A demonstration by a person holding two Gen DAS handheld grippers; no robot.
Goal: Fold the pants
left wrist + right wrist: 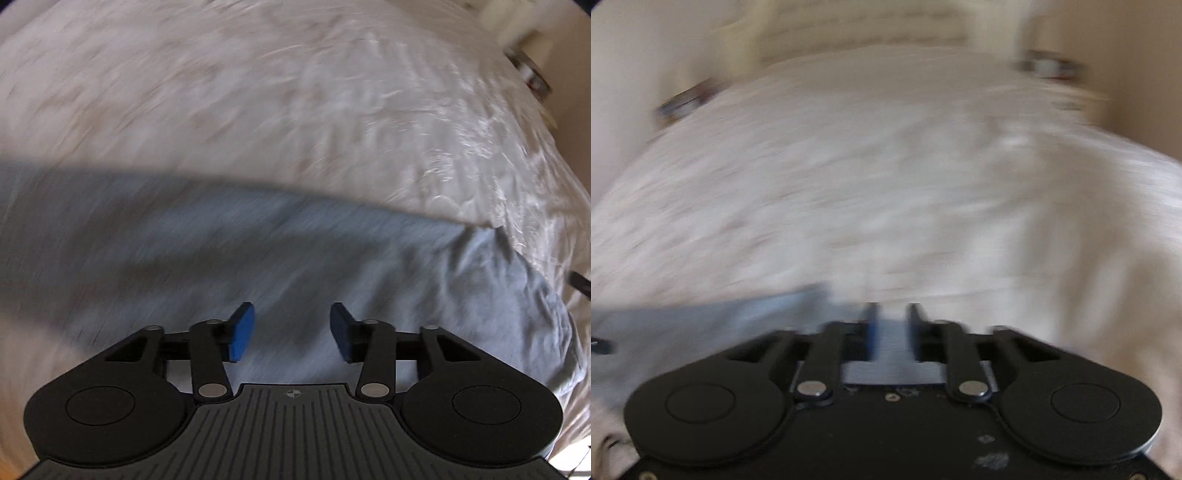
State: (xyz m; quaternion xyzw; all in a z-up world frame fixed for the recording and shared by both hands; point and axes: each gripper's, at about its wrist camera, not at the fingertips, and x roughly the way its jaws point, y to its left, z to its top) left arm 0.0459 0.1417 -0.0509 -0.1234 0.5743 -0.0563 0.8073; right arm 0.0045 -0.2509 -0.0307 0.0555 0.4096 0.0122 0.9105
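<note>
Light blue-grey pants [258,251] lie spread on a white bedspread [258,92]. In the left wrist view my left gripper [291,332] hovers over the cloth with its blue pads [242,332] wide apart and nothing between them. In the blurred right wrist view my right gripper [892,325] has its fingers [914,325] close together with a strip of blue-grey pants cloth [892,339] between them. More of the pants [701,317] trail off to the left.
The bed's right edge [554,206] drops off near a beige wall. Small blurred objects sit by the bed at the far left [683,99] and far right [1041,66]. A dark object [580,282] pokes in at the right edge.
</note>
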